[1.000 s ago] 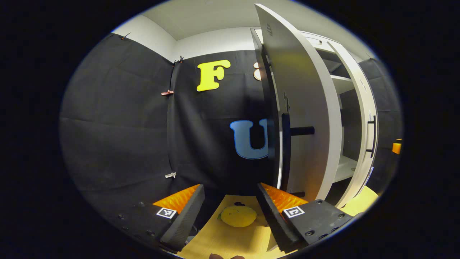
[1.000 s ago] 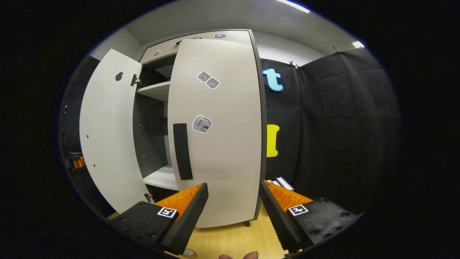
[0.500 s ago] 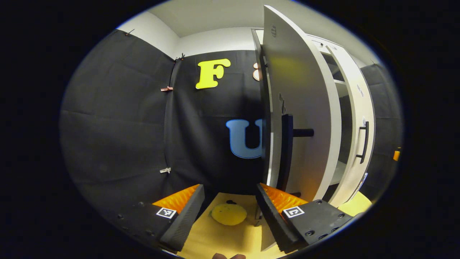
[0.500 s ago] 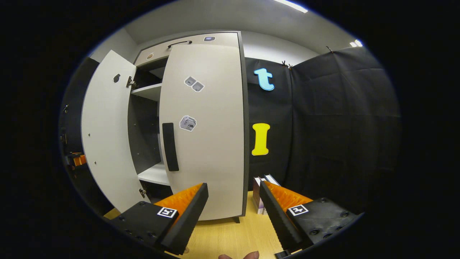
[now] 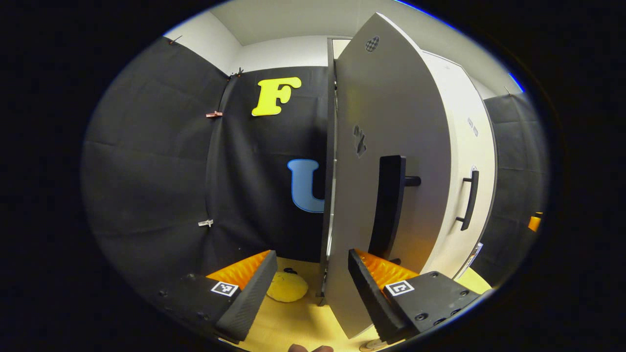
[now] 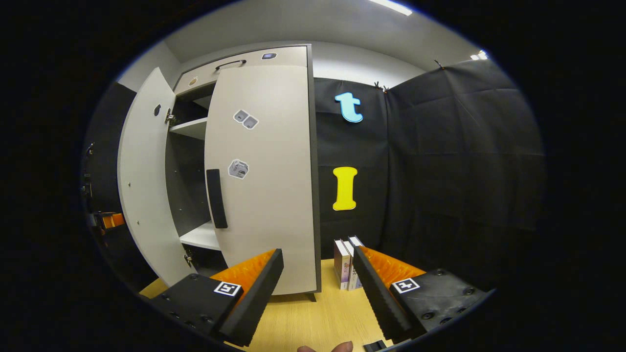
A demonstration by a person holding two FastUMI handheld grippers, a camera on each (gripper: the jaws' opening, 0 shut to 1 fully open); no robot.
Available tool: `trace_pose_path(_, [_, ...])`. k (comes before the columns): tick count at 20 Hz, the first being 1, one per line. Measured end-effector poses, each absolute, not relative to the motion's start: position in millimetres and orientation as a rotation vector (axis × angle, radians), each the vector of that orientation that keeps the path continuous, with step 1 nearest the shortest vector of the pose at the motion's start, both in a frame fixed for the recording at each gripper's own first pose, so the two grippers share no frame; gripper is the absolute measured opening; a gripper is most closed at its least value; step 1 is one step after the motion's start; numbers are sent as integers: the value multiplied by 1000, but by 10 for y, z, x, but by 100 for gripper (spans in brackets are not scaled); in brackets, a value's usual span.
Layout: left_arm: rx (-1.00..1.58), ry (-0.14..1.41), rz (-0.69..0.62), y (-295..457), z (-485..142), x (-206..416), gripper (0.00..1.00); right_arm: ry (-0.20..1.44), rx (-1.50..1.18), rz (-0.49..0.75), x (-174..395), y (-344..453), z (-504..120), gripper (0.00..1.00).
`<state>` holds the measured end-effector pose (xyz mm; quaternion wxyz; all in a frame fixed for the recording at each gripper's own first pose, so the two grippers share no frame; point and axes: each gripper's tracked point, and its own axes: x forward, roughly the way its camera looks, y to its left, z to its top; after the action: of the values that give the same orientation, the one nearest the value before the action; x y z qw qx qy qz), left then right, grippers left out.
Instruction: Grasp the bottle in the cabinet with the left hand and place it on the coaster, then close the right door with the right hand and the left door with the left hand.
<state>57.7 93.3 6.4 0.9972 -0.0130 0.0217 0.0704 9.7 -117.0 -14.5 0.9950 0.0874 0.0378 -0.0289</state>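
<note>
Grey, stiff and light on its hinges, the left door (image 5: 391, 146) wants the wide-open left gripper (image 5: 313, 288) pushing near its handle (image 5: 389, 205).

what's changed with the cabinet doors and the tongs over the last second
The right door has swung shut. The right tongs have drawn back from it, open and empty. The left door has begun swinging closed beside the open left tongs. It is still ajar.

Yellow round object (image 5: 287, 287) on wooden tabletop (image 6: 313, 318), upright books (image 6: 345, 264) against the black cloth
</note>
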Motion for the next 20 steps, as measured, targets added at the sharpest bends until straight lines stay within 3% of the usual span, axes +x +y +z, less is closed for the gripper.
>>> trace_pose_path(11, [-23,41,26,48,87,1145,94,72,123,-103,61,-1573,-149,96])
trace_pose_path(20, [-22,44,42,-220,71,1434,94,81,123,-124,133,-1759,-184,96])
